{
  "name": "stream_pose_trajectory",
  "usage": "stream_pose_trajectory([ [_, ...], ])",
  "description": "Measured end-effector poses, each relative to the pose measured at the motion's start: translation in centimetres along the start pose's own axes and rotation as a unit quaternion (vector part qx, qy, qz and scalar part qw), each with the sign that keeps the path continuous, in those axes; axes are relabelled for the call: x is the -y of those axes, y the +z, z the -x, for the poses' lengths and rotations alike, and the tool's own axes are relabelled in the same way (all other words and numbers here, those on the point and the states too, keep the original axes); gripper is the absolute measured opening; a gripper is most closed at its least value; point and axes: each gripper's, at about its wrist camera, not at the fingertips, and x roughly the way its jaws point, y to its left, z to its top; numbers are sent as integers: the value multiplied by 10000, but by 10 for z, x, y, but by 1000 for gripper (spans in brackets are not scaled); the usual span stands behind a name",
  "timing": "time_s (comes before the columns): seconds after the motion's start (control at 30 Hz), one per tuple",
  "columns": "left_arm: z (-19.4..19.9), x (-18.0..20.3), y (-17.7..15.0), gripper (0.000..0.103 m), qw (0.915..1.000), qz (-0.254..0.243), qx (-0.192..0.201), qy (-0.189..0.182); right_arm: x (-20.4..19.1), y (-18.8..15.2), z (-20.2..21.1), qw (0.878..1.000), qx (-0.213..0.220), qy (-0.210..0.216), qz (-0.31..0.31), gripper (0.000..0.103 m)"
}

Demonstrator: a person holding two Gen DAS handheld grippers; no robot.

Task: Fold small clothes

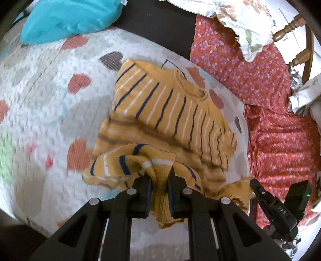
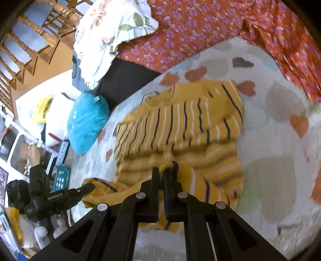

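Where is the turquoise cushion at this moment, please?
The turquoise cushion lies at the far edge of the heart-patterned blanket, beyond the striped yellow sweater: upper left in the left wrist view, left of the sweater in the right wrist view.

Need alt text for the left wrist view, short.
The left hand-held gripper is shut on a bunched fold of the mustard-yellow knitted sweater with navy and white stripes, which lies on a white quilted blanket with heart patches. The right hand-held gripper pinches the sweater's edge at lower right.
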Motion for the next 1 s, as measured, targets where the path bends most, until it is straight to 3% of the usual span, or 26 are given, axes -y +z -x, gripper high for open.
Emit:
stream_pose_trajectory([
  [0.3, -64, 13, 102, 13, 9993, 93, -63, 370, 7, 101, -84, 9985, 11, -546, -44, 4],
  [0.4, -100, 10, 132, 15, 9985, 159, -281, 448, 19, 129, -118, 9970, -39, -757, -153, 4],
  [0.47, -121, 2, 148, 19, 9972, 333, -376, 553, 27, 141, -143, 9962, -181, -837, -126, 6],
  [0.53, -133, -8, 159, 22, 9964, 557, -496, 392, 33, 149, -161, 9940, -290, -1056, -53, 6],
  [0.6, -135, -15, 166, 37, 9960, 706, -520, 144, 36, 152, -165, 9938, -259, -1083, 17, 8],
  [0.63, -132, -17, 171, 41, 9964, 713, -444, 82, 37, 153, -163, 9938, -191, -1090, 84, 17],
  [0.67, -128, -17, 175, 45, 9970, 682, -340, 104, 37, 155, -160, 9935, -83, -1127, 170, 35],
  [0.73, -120, -18, 181, 50, 9977, 624, -174, 173, 36, 158, -148, 9920, 188, -1198, 349, 56],
  [0.87, -105, -19, 177, 51, 9983, 540, -125, 155, 31, 158, -130, 9924, 332, -1060, 537, 56],
  [1.0, -89, -7, 147, 52, 9975, -258, 86, 658, 1, 134, -142, 9843, -55, -998, 1454, 56],
])
